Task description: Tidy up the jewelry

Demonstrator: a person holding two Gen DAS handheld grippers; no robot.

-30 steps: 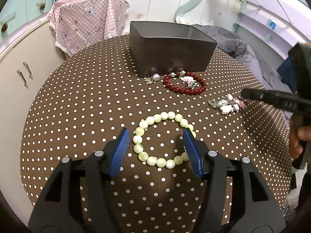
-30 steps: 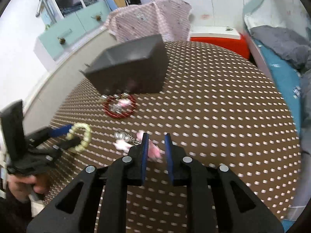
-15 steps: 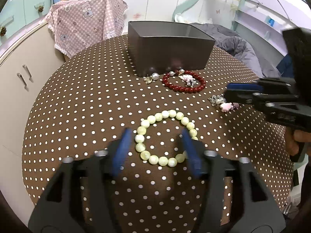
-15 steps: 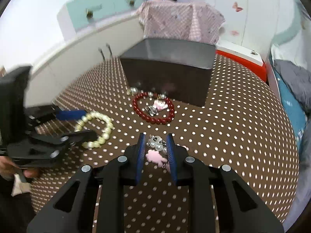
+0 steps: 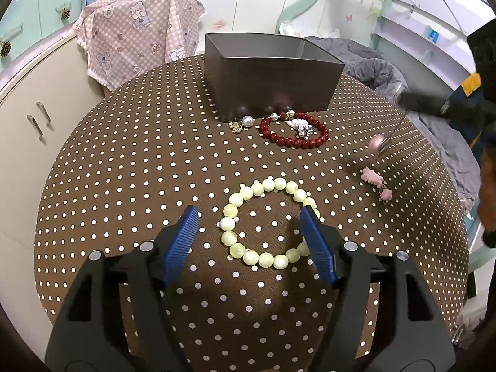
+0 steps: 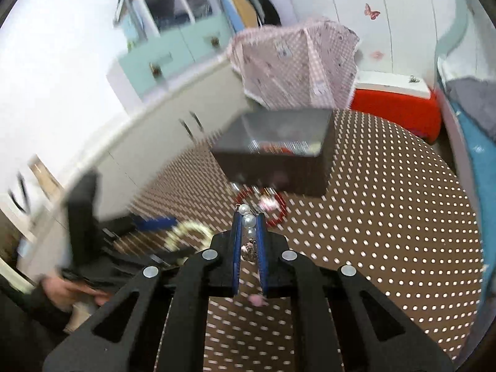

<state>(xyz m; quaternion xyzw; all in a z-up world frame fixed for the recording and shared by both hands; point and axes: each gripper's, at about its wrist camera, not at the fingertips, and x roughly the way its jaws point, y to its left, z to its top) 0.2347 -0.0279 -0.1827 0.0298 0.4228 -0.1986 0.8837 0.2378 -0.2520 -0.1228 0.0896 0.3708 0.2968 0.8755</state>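
The round worktop (image 5: 124, 167), covered in brown cloth with white dots, carries everything, and the dark grey box (image 5: 272, 83) standing toward its far side is the landmark. Behind the box, off the worktop, a pink checked cloth (image 5: 136, 40) hangs over a pale cabinet; to the box's right lies grey bedding (image 5: 375, 68).

Well in front of the box lies the pale green bead bracelet (image 5: 266, 220), a full ring flat on the cloth. The left gripper (image 5: 251, 232) hovers at it with its jaws spread wide, having just been opening; the bracelet lies between the blue pads, the right pad close against the beads and the left pad apart from them.

Right against the box's front wall lies the red bead bracelet (image 5: 294, 133) with a small white charm inside it, and just left of that a pearl earring (image 5: 243, 123).

Front-right of the box, the right gripper (image 6: 249, 217) has just been closing and now pinches a pearl and pink charm chain (image 6: 249, 226), raised above the worktop; its pink end (image 5: 375, 179) trails down to the cloth, blurred.
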